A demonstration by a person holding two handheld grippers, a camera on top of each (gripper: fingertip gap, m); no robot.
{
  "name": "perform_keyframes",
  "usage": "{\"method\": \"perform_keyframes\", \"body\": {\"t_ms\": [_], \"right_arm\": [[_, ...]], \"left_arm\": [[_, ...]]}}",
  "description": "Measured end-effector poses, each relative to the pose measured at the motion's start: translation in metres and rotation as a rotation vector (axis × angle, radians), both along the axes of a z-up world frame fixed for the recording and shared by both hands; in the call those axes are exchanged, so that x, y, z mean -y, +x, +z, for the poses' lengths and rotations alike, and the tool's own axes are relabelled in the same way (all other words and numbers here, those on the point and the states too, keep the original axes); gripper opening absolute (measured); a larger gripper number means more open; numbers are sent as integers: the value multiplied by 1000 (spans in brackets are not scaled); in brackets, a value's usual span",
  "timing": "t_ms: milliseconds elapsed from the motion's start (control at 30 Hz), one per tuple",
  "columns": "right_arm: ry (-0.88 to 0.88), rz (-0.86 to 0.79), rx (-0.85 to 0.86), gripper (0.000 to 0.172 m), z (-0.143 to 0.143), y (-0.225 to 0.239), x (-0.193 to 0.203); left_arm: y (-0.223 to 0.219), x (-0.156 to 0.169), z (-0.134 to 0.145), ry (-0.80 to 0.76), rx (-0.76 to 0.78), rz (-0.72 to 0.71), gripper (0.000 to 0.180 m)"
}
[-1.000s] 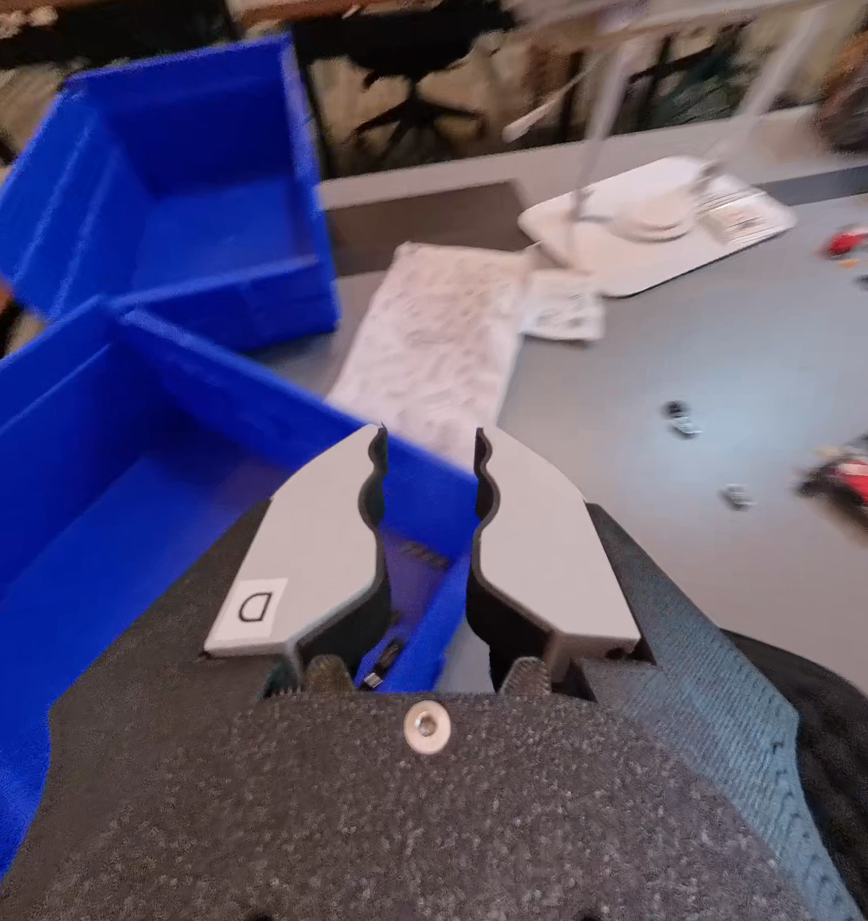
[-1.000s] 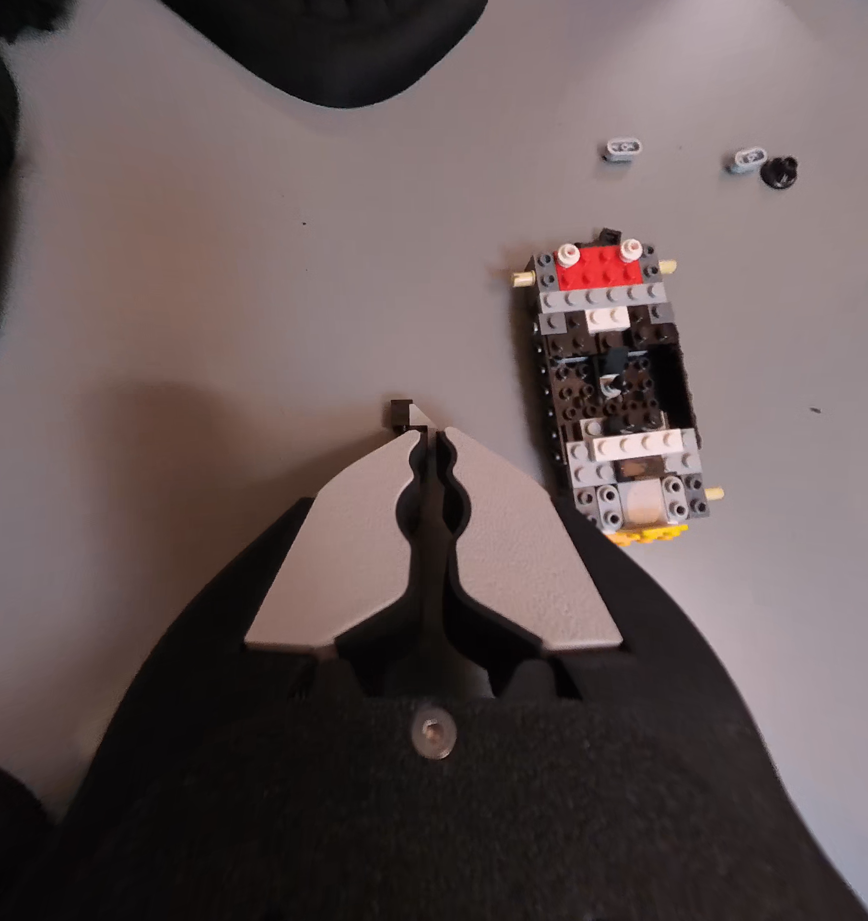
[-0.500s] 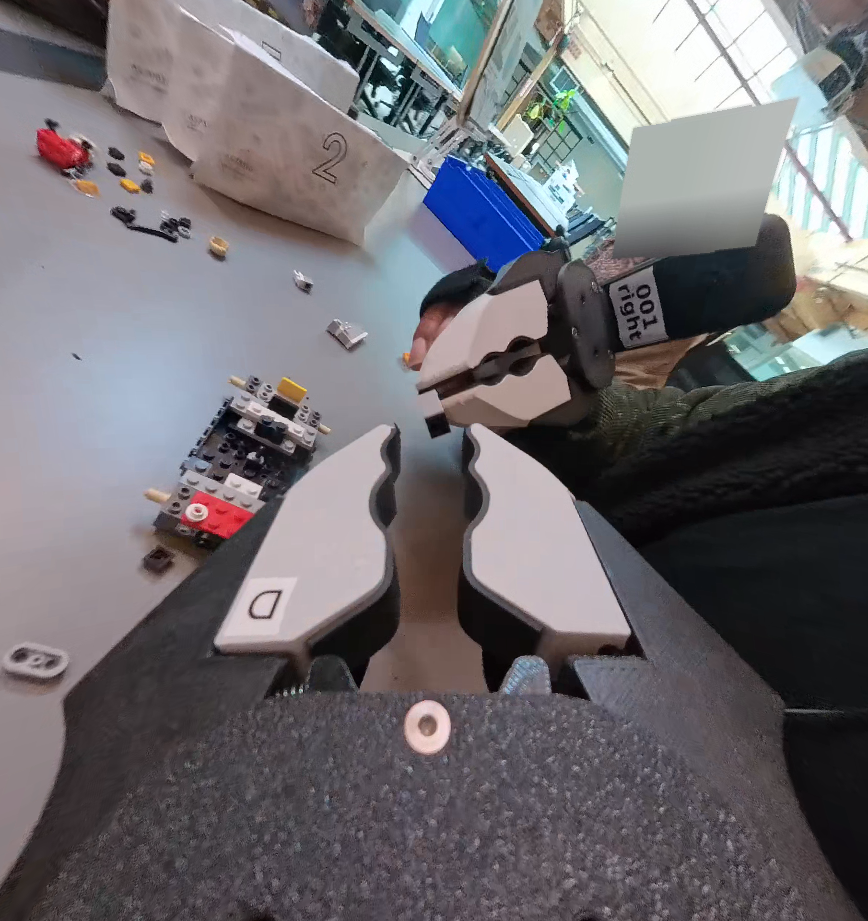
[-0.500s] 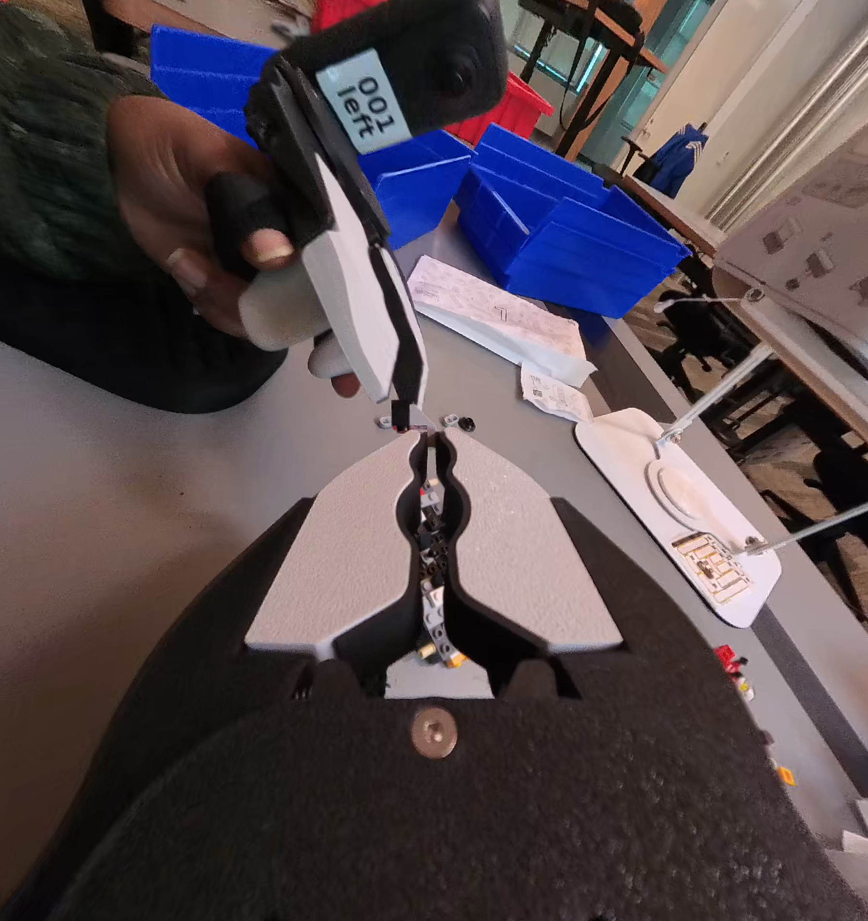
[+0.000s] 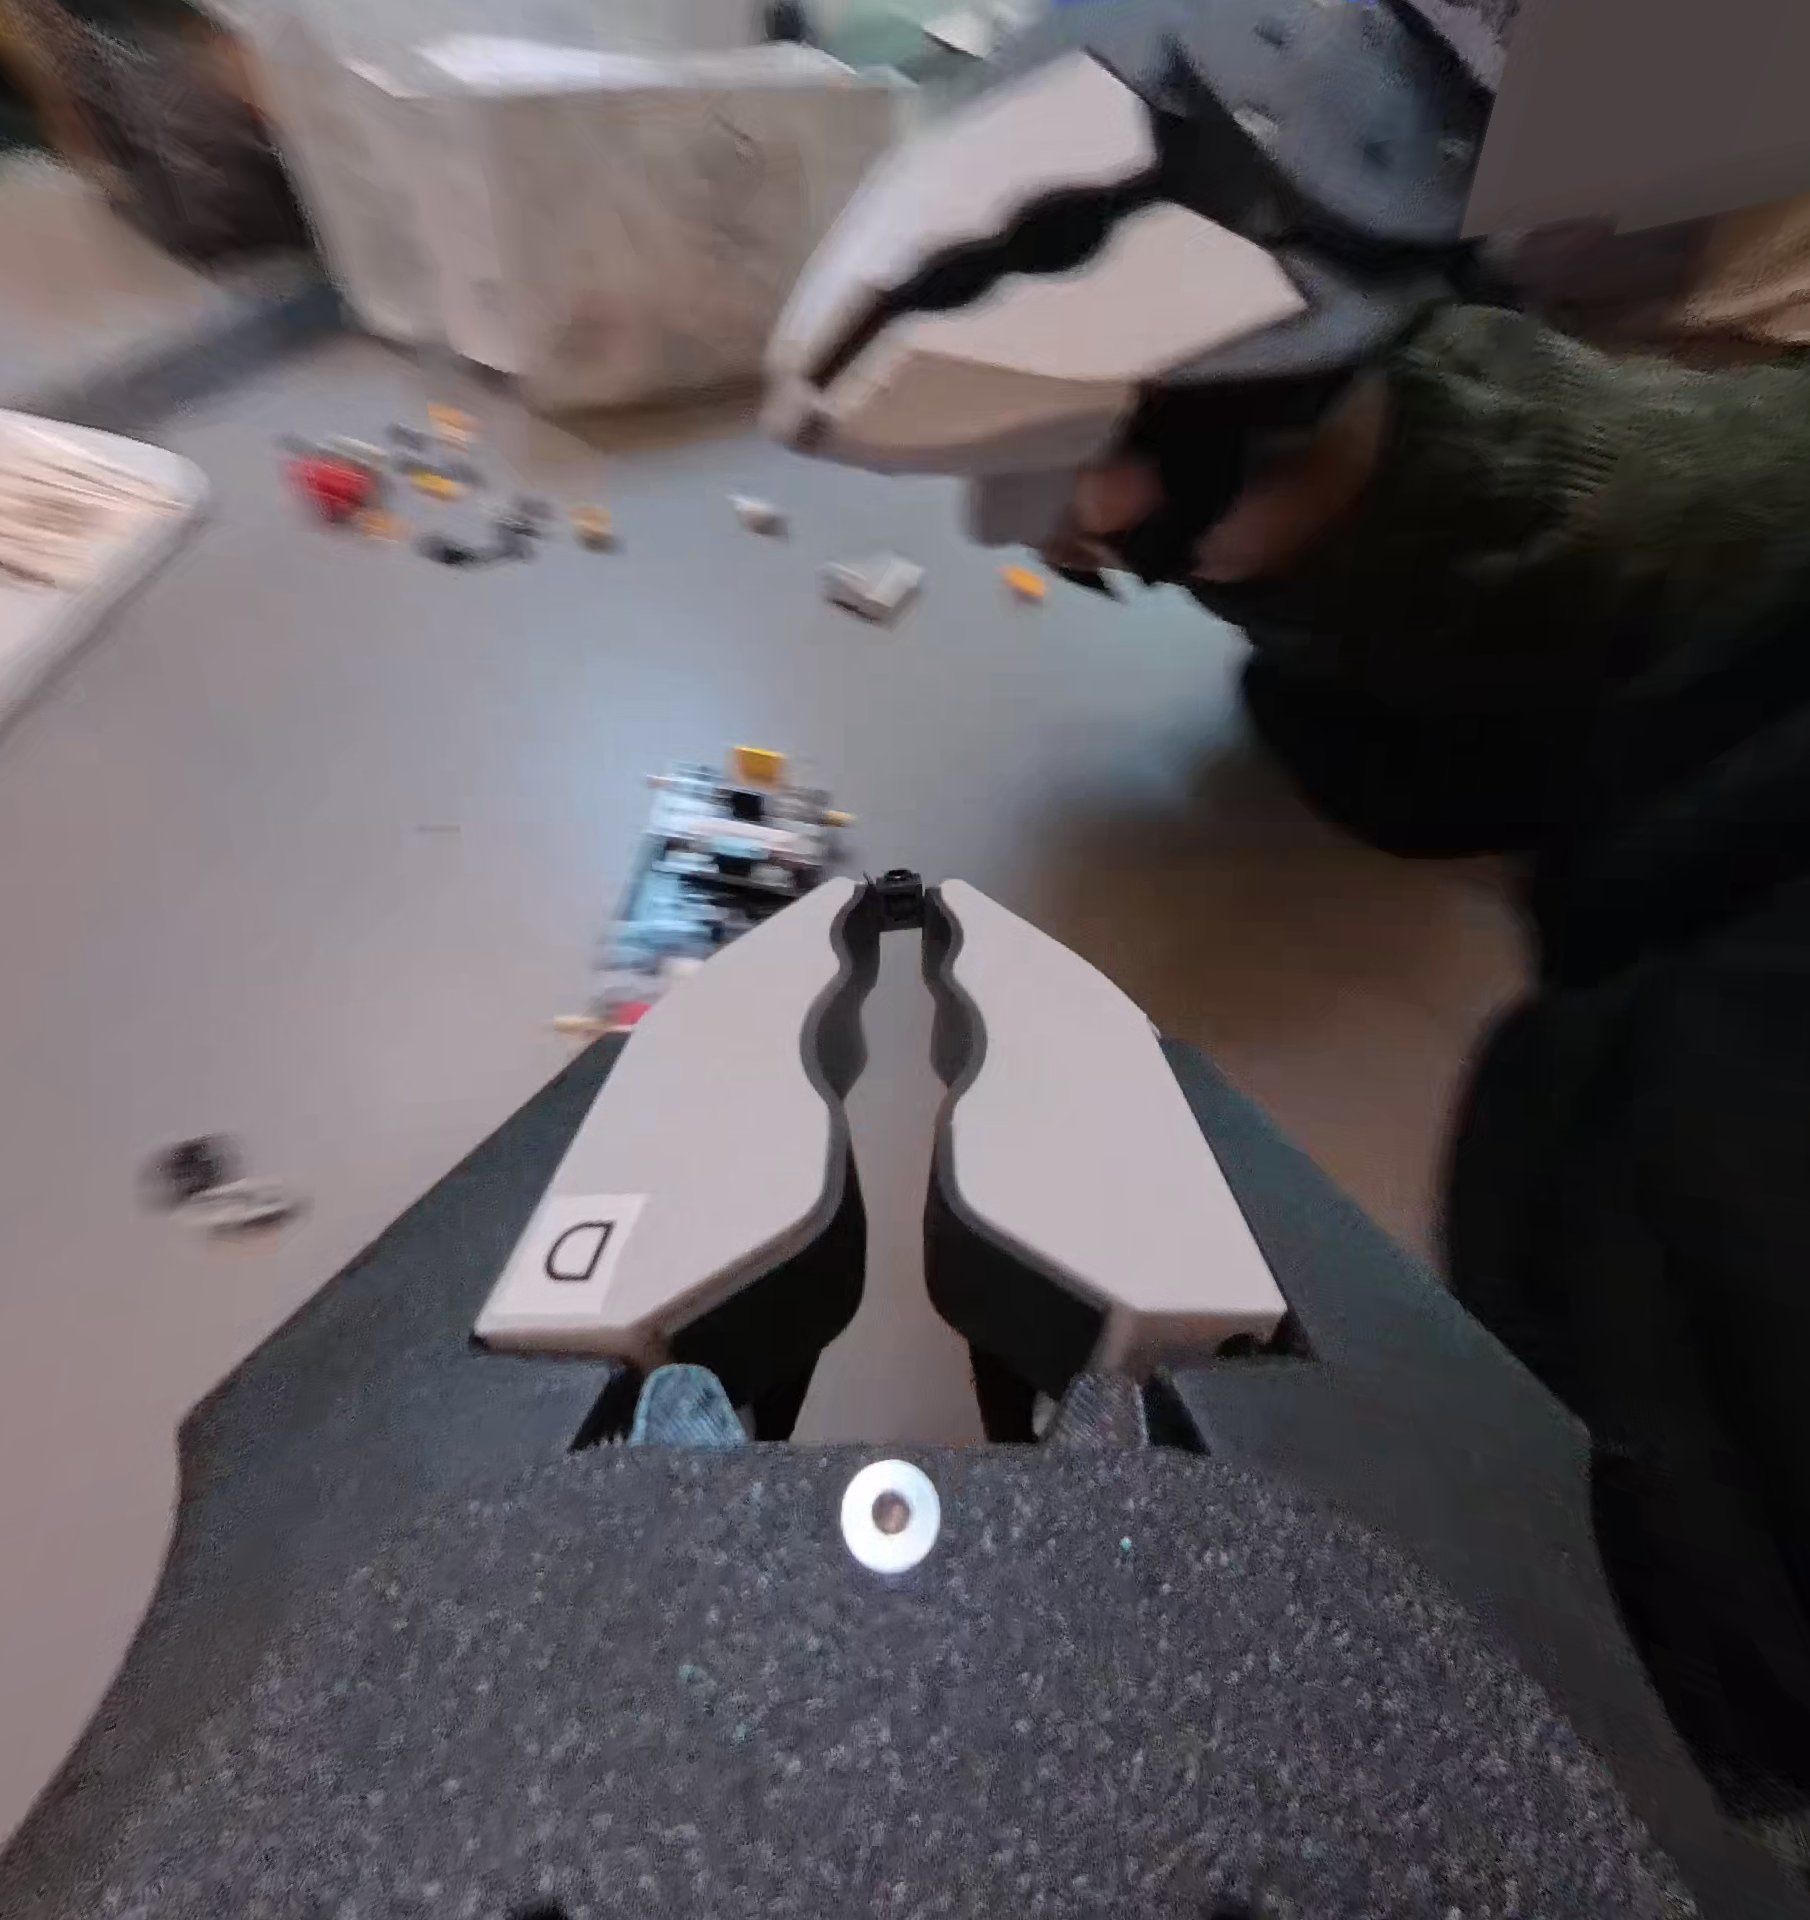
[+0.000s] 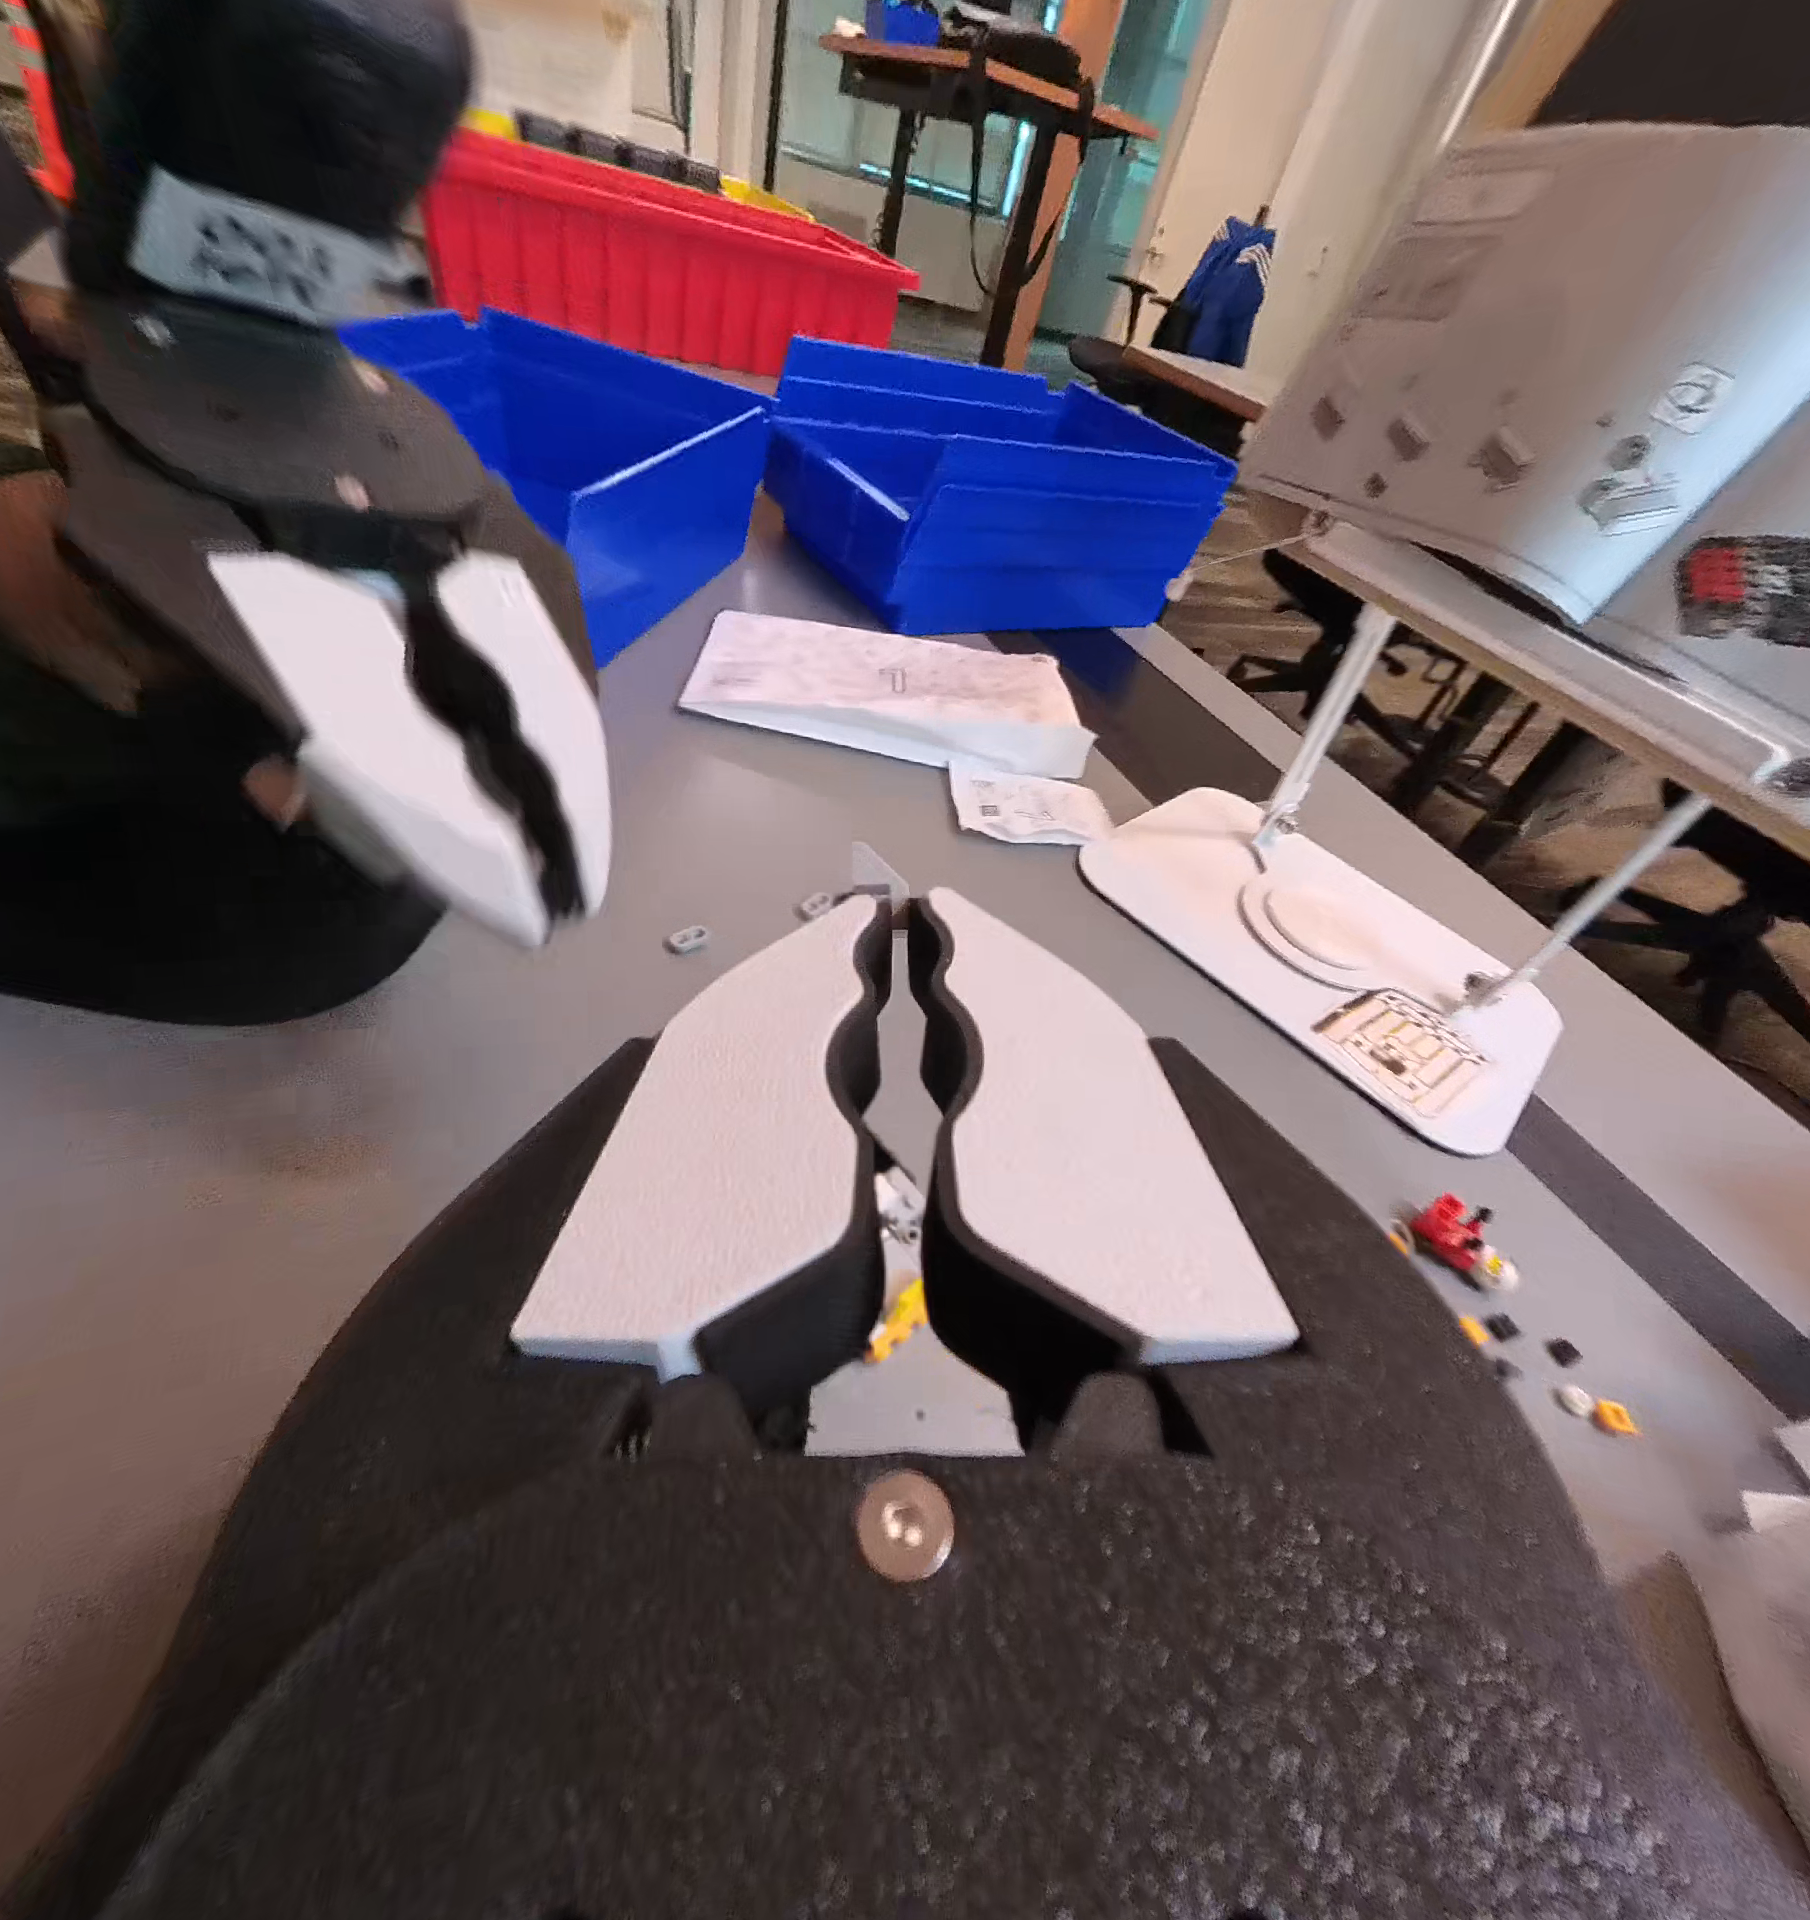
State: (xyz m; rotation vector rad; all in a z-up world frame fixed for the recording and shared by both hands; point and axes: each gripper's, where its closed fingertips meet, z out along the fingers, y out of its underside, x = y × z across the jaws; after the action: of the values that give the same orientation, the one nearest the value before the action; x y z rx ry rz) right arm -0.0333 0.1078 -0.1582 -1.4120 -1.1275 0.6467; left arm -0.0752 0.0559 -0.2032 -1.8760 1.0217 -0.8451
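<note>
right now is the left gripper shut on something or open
Shut on a small black brick: the left gripper has it pinched between its fingertips, above the grey table, near the brick-built chassis.

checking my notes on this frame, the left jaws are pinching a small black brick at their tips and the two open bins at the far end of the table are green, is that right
Not quite: the two open bins are blue, not green, as the right wrist view shows. The rest holds: in the left wrist view the left gripper pinches a small black brick at the tips of its jaws.
</note>
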Motion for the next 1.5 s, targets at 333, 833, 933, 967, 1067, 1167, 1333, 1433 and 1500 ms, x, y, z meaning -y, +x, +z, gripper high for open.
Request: {"method": "perform_keyframes", "body": {"t_ms": [333, 833, 933, 967, 1067, 1167, 1333, 1433, 1500], "right_arm": [[-93, -125, 2, 3, -8, 29, -31], [-49, -17, -10, 3, -15, 5, -12], [74, 76, -16, 3, -9, -10, 10], [118, 111, -17, 3, -6, -15, 19], [203, 184, 20, 3, -7, -26, 38], [231, 227, 55, 3, -12, -33, 50], [292, 244, 115, 3, -19, -36, 55], [295, 229, 117, 1, -16, -34, 52], [311, 157, 90, 0, -4, -22, 37]], "left_arm": [[-304, -56, 59, 280, -350, 1251, 8], [-212, -65, 57, 216, -44, 794, 36], [-85, -26, 77, -66, 437, 169, 32], [-60, -16, 74, -174, 502, 46, 32], [-11, -1, 41, -356, 449, -114, 33], [15, 10, 25, -445, 426, -192, 35], [18, 9, 24, -470, 441, -194, 9], [11, 4, 27, -332, 367, -151, 8], [-11, -14, 41, -161, 322, -23, 8]]}}
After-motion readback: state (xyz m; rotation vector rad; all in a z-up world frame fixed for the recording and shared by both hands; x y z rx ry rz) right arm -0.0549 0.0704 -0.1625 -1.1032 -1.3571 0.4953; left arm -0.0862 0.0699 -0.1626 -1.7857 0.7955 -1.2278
